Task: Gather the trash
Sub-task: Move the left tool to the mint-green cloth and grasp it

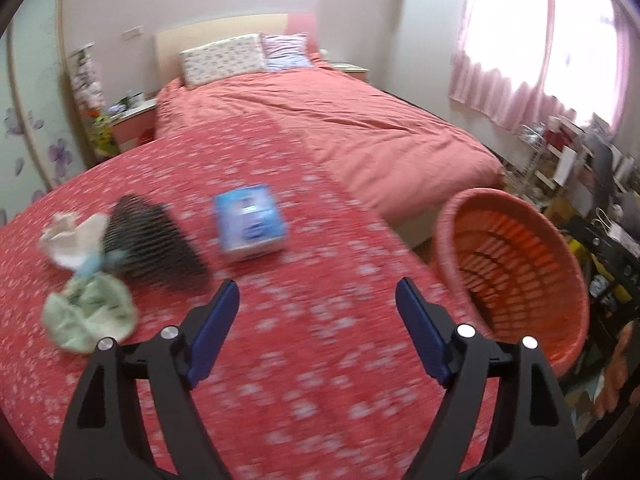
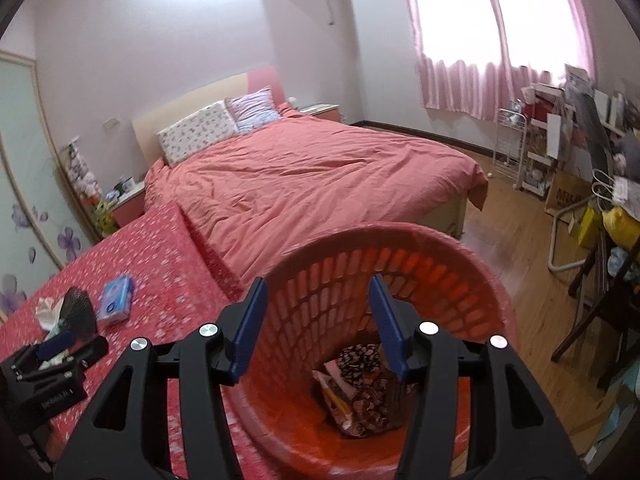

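Note:
On the red flowered table cover (image 1: 304, 360) lie a blue tissue pack (image 1: 251, 222), a black mesh piece (image 1: 156, 240), a white crumpled wad (image 1: 74, 240) and a pale green crumpled wad (image 1: 90, 312). My left gripper (image 1: 318, 284) hovers open over bare cover, near side of the pack, nothing between its fingers. An orange slatted basket (image 1: 520, 264) stands off the table's right edge. In the right wrist view my right gripper (image 2: 318, 280) is open above the basket (image 2: 460, 280), empty. Patterned wrappers (image 2: 360, 384) lie at the basket's bottom. The pack (image 2: 116, 300) shows far left.
A bed with a pink duvet (image 2: 320, 184) and two pillows (image 2: 216, 128) lies beyond the table. Cluttered shelves (image 2: 560, 140), bags and a dark chair (image 2: 592, 312) line the right wall on wood floor (image 2: 520, 220). A nightstand (image 1: 132, 120) stands left of the bed.

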Action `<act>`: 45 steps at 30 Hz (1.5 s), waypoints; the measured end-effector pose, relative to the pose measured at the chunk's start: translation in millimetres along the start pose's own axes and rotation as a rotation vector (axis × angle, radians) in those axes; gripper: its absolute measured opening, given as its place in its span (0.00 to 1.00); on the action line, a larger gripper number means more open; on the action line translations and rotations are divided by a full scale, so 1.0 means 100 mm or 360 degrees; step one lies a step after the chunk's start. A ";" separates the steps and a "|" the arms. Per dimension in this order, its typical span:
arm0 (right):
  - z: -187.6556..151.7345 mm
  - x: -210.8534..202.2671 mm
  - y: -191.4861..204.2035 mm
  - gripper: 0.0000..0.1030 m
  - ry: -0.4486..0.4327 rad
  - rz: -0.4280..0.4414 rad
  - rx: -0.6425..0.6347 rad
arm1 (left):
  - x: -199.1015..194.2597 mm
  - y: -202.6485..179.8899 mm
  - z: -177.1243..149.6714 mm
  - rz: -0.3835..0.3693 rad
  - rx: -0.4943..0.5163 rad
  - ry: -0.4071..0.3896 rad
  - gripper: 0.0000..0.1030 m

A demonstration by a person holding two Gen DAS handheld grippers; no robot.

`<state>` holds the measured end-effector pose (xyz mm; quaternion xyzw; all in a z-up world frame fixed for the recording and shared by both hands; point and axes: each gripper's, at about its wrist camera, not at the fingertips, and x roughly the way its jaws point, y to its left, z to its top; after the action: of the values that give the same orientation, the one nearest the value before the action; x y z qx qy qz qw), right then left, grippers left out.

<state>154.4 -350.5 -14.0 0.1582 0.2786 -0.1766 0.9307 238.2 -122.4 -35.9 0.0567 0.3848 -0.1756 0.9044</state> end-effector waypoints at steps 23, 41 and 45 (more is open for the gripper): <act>-0.44 -0.04 1.31 0.52 0.0119 0.0219 -0.0396 | -0.36 2.03 -0.54 0.0405 -0.0498 0.0028 0.77; -0.61 0.00 1.60 0.52 0.0199 0.0261 -0.0491 | -0.11 1.99 -0.50 0.0243 -0.0545 0.0081 0.19; -0.62 0.01 1.60 0.52 0.0207 0.0267 -0.0489 | -0.20 2.03 -0.53 0.0216 -0.0567 0.0052 0.15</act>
<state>193.3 -184.1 -32.9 0.0479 0.3478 -0.0430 0.9354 262.6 85.0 -65.3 -0.0756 0.4198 -0.0425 0.9035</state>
